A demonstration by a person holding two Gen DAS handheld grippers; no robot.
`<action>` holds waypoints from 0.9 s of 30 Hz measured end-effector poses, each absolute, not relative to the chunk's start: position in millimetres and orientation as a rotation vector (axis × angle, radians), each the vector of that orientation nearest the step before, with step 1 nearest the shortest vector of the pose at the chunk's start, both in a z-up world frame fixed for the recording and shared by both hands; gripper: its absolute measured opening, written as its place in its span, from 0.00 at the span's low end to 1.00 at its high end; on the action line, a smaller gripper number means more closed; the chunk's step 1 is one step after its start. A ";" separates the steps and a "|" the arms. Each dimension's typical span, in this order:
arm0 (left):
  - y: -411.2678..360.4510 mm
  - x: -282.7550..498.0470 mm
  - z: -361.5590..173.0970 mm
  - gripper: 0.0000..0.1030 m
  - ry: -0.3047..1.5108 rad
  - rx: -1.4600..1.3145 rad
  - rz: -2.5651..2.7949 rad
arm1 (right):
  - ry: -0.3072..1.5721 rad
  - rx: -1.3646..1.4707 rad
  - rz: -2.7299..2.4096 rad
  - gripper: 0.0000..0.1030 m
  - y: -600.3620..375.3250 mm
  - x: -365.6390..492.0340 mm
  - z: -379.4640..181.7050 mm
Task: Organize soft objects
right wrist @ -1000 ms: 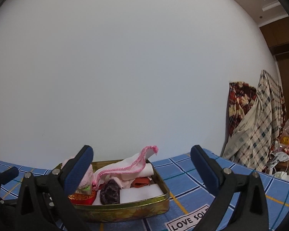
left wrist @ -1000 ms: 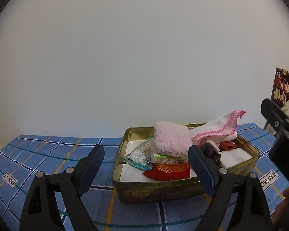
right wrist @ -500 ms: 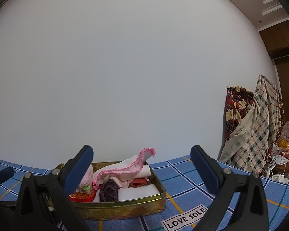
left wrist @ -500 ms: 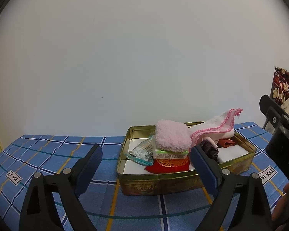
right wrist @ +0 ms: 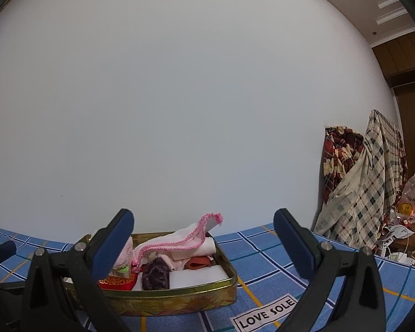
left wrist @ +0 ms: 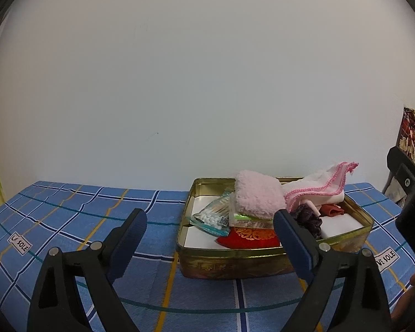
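Note:
A gold tin box (left wrist: 235, 262) stands on the blue checked cloth, also in the right wrist view (right wrist: 179, 298). It holds a fluffy pink towel (left wrist: 258, 197), a white cloth with pink trim (left wrist: 322, 186) (right wrist: 179, 238), a red pouch (left wrist: 249, 239), a dark scrunchie (left wrist: 308, 218) (right wrist: 156, 274), an orange piece (left wrist: 330, 210) and a cotton swab packet (left wrist: 211, 217). My left gripper (left wrist: 210, 232) is open and empty in front of the box. My right gripper (right wrist: 203, 235) is open and empty, to the box's right.
The blue checked tablecloth (left wrist: 69, 215) carries "LOVE SOLE" labels (right wrist: 267, 314). A white wall stands close behind the table. Checked and floral fabrics (right wrist: 368, 182) hang at the right, with a plastic bag and clutter (right wrist: 409, 207) beside them.
Both grippers have drawn back and up from the box, which now looks a little smaller and farther. Both stay open; the box contents have not moved.

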State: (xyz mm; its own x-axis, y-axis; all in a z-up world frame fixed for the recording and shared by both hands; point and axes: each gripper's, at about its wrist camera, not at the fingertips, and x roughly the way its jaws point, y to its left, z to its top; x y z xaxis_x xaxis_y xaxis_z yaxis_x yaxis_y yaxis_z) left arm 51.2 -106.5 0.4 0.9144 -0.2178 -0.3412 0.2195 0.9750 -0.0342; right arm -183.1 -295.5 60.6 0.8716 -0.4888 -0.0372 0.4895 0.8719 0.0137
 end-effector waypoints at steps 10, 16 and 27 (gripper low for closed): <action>-107.1 50.8 0.4 0.92 0.352 0.006 -0.220 | 0.034 0.023 -0.510 1.00 -296.5 -184.8 60.7; -107.4 50.7 0.7 0.92 0.350 0.010 -0.222 | 0.032 0.025 -0.513 1.00 -296.3 -186.0 59.7; -107.5 50.4 1.1 0.92 0.349 0.013 -0.222 | 0.027 0.033 -0.515 1.00 -296.5 -188.5 60.0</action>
State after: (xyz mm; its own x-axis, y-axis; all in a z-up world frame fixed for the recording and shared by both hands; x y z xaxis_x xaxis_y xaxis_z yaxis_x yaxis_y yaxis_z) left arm 50.4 -107.5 1.1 0.9155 -0.2139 -0.3407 0.2182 0.9756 -0.0261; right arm -188.5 -296.5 60.0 0.8698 -0.4923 -0.0346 0.4931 0.8696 0.0248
